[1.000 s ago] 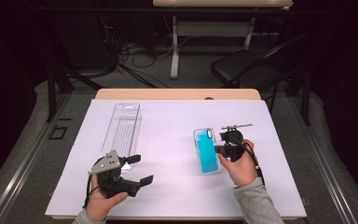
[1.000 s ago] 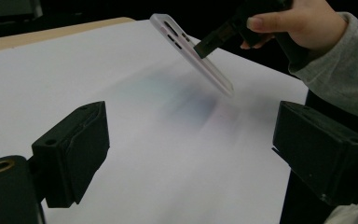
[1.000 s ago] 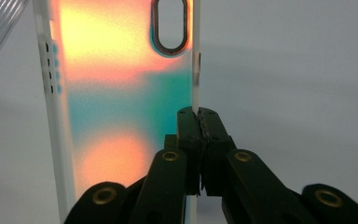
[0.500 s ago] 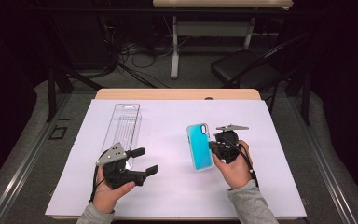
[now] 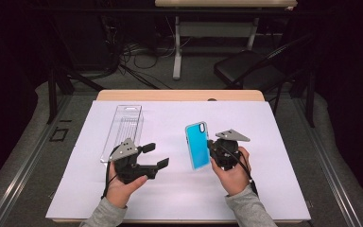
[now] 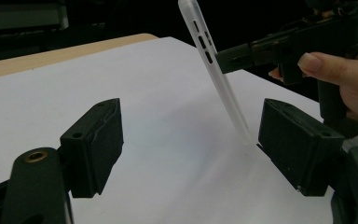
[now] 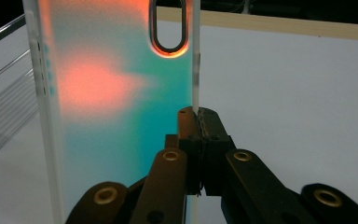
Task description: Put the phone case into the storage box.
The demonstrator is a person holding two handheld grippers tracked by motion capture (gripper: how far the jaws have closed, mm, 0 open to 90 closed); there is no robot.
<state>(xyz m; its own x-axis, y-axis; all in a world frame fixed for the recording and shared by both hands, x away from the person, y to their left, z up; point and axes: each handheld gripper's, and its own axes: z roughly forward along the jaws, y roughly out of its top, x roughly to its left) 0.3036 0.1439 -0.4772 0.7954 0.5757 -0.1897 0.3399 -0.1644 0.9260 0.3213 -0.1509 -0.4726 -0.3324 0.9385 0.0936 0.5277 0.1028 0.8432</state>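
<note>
Your right gripper [image 5: 211,150] has its jaws pressed together on one long edge of the phone case [image 5: 198,145], pinching it so the case stands tilted above the white sheet [image 5: 274,142] near the middle of the table. In the left gripper view its lower corner looks close to the sheet, though you cannot tell if it touches. Your left gripper [image 5: 154,155] sits just to the case's left with jaws spread wide, holding nothing. Behind it lies a clear plastic tray [image 5: 125,126], flat on the sheet.
</note>
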